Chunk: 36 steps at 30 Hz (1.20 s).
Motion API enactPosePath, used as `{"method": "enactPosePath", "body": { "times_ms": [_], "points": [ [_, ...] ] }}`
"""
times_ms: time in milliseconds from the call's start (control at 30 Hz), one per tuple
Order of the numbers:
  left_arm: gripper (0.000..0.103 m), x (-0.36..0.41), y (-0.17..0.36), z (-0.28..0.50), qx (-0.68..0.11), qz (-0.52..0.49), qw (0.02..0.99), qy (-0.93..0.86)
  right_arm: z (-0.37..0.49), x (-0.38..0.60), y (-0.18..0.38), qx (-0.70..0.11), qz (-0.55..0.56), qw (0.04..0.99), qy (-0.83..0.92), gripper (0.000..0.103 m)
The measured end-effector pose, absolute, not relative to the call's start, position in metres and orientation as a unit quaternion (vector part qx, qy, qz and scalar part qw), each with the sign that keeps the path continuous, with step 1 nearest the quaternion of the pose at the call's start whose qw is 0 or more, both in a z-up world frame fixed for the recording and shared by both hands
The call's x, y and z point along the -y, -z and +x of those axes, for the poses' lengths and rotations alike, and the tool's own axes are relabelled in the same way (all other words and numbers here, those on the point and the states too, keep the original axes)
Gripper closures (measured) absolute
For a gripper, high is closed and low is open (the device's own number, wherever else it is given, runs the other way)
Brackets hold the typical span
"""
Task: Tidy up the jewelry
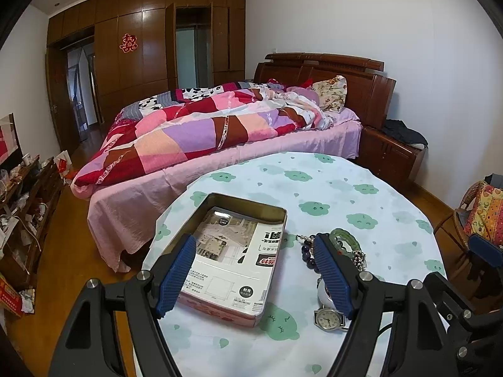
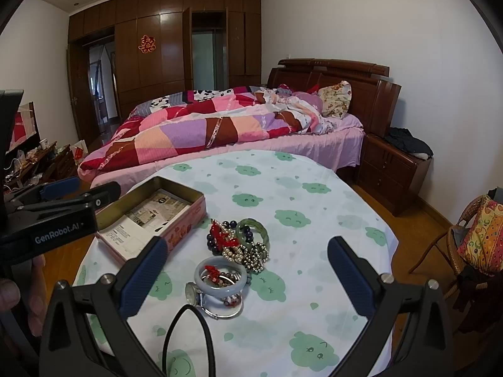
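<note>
Right wrist view shows the jewelry (image 2: 234, 251) heaped mid-frame on the table (image 2: 330, 220): beads, bangles, a watch (image 2: 191, 293). Just left of the heap sits the tin (image 2: 185, 216), holding only a printed card, so sorting looks unstarted. Both the right gripper (image 2: 248, 270) and left gripper (image 1: 253, 270) gape wide, holding nothing. Bare cloth right of the heap leaves room; the near table edge is close.
</note>
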State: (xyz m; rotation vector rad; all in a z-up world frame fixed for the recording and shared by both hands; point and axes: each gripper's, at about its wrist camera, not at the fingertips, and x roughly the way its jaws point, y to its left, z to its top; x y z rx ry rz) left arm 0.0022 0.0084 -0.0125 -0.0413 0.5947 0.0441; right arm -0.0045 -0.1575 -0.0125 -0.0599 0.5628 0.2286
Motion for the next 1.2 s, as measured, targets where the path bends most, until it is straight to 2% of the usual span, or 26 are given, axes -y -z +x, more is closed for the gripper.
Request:
{"method": "enactPosePath", "body": {
  "times_ms": [1200],
  "points": [
    [0.026, -0.01, 0.012, 0.005, -0.295, -0.016, 0.955, -0.026, -0.002, 0.162, 0.025, -0.279, -0.029, 0.953, -0.113, 0.0]
  ]
}}
